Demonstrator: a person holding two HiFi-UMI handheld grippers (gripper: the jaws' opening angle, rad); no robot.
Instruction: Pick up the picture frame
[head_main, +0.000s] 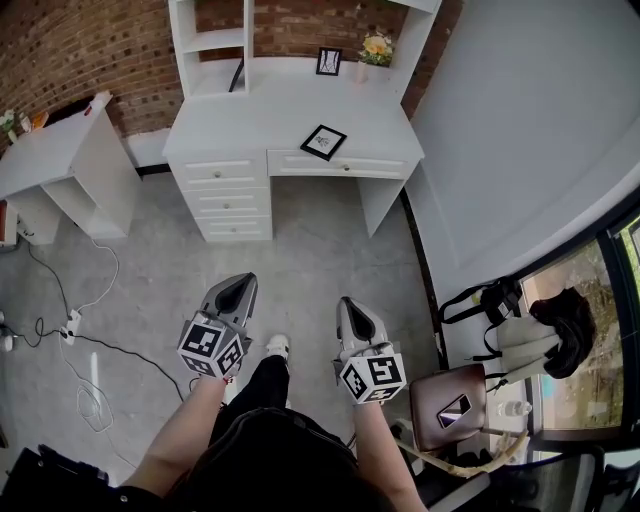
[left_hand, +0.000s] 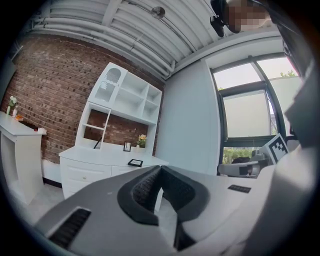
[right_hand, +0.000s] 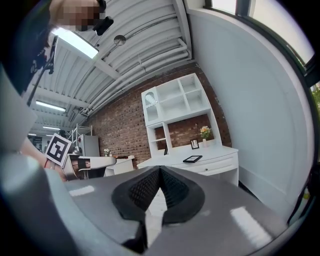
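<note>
Picture frame is lying flat on the white desk, right of the desk's middle and near its front edge, above the wide drawer. Nothing is touching it.

Both tools are well short of the desk, out over the grey floor in front of it and pointed level toward it.
- Left gripper: jaws closed tip to tip, nothing between the pads. In its own view the frame sits just above and left of the tips, on the desk.
- Right gripper: jaws also fully closed and empty. Here the frame shows up and to the right of the tips, on the desk front.

Back of the desk, under the hutch: a small upright frame, probably a second picture but too small to be sure, with a flower vase just to its right.

Left of the desk is a separate white side table.
</note>
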